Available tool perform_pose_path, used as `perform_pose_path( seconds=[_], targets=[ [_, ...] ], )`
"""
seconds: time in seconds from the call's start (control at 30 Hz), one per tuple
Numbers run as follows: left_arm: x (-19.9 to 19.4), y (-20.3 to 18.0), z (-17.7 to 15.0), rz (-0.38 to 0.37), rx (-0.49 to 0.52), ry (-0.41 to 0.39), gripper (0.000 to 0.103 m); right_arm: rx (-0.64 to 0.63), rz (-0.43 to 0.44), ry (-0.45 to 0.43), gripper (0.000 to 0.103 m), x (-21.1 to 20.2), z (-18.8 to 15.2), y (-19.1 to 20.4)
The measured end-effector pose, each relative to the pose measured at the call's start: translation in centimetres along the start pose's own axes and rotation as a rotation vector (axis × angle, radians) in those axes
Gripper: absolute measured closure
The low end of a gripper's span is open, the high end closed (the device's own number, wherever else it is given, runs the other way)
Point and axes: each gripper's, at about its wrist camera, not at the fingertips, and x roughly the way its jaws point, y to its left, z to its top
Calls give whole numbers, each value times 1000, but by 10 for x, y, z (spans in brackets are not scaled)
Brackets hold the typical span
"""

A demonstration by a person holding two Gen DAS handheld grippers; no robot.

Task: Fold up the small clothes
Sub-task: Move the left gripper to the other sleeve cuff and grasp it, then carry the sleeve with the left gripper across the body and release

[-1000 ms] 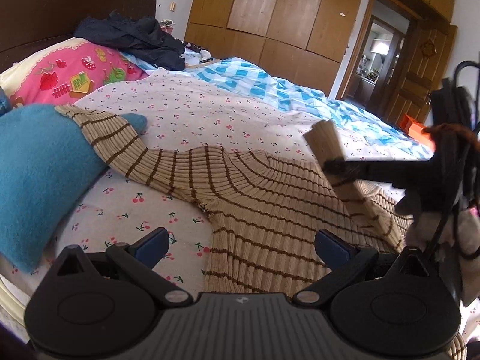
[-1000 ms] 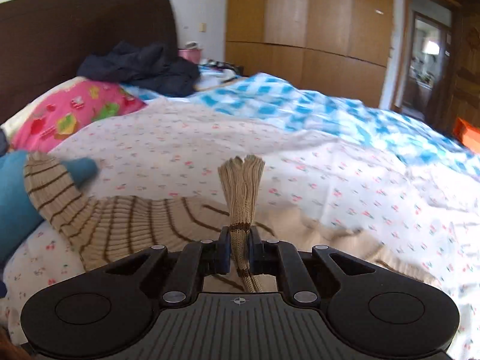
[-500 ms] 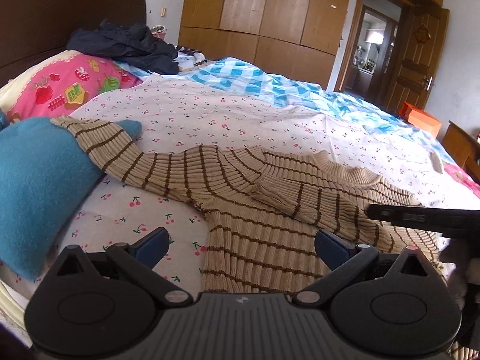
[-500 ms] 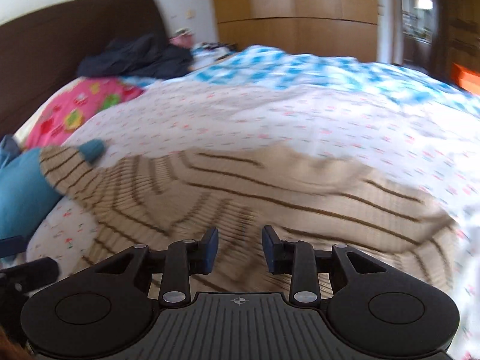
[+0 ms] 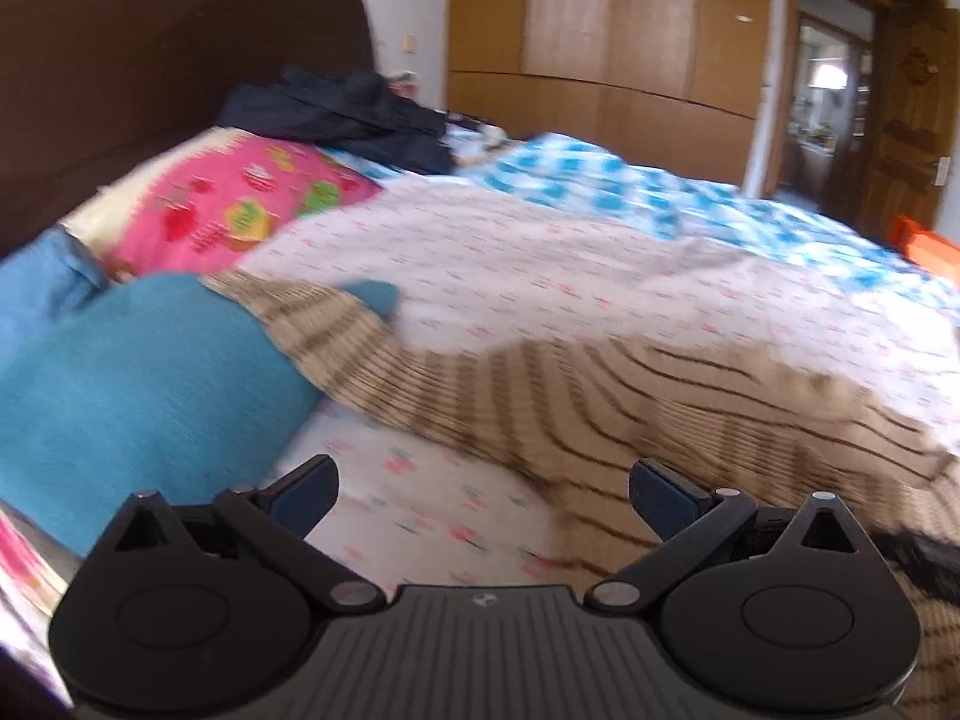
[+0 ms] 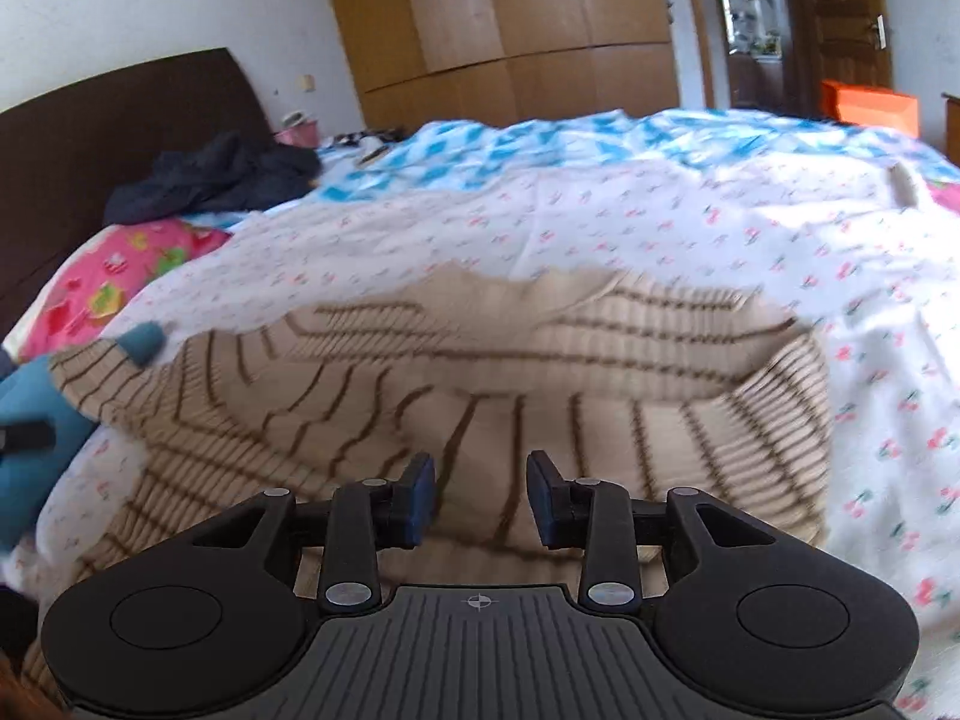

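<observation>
The beige brown-striped ribbed knit sweater [image 6: 498, 372] lies on the cherry-print bedsheet [image 6: 690, 222], one sleeve folded across, the other reaching toward the teal pillow [image 5: 138, 390]. Both the left gripper [image 5: 483, 492] and right gripper [image 6: 480, 495] are spread, empty; most folding remains.

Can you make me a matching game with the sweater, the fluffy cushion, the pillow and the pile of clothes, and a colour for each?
Things:
1. sweater
2. cushion
3. pillow
4. pile of clothes

Colours:
A. dark navy
B. beige with brown stripes
C. pink with bright pictures
D. teal blue

Pairs: 1-B, 2-D, 3-C, 4-A
</observation>
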Motion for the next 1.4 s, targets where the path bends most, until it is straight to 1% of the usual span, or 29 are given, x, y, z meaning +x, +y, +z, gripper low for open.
perform_pose_path(
  seconds=[0.07,0.1,0.13,0.2,0.27,0.37,0.4,0.43,0.5,0.53,0.6,0.73,0.8,0.87,0.93,1.03,1.17,1.23,1.27,1.3,1.37,1.4],
  targets=[
    [13,19,14,68,-35,-3,0,11,18,7,69,1,-6,-3],
    [21,32,20,88,-68,-2,1,5,31,2,68,-1,-5,-3],
    [29,44,26,99,-108,5,3,5,42,-9,67,-3,-4,-3],
    [42,67,36,99,-208,13,9,40,59,-19,67,-5,-3,-8],
    [52,84,45,85,-288,0,14,68,68,-16,67,-3,-3,-11],
    [65,103,56,53,-369,-21,23,62,66,-18,67,-2,-4,-11],
    [70,110,58,33,-398,-20,25,59,64,-18,67,-1,-5,-10],
    [76,116,58,14,-431,-12,30,55,63,-19,67,-1,-5,-9],
    [87,128,54,-40,-509,12,45,50,60,-20,67,0,-6,-8],
    [94,133,50,-73,-559,28,48,50,59,-20,67,1,-6,-8],
    [102,138,44,-111,-612,31,51,49,59,-22,67,1,-7,-8],
    [109,134,50,-101,-589,18,52,51,57,-25,67,0,-7,-8],
    [107,133,49,-105,-595,15,52,55,57,-25,67,0,-6,-9],
    [104,133,47,-101,-574,11,52,64,59,-27,67,0,-6,-9],
    [109,132,48,-86,-554,14,52,65,59,-27,67,1,-7,-9],
    [120,131,54,-70,-549,-1,52,64,59,-30,67,0,-7,-9],
    [132,131,58,-48,-562,-22,52,73,60,-33,67,-1,-6,-10],
    [133,125,61,-29,-537,-16,58,79,65,-34,67,-2,-5,-10],
    [132,122,62,-30,-520,-11,72,86,71,-36,67,-3,-4,-11],
    [131,117,64,-55,-503,0,91,93,78,-41,67,-5,-3,-12],
    [122,102,68,-124,-472,-2,91,111,88,-59,67,-10,0,-14],
    [115,90,71,-159,-438,-10,91,121,89,-71,67,-13,2,-16]
  ],
)
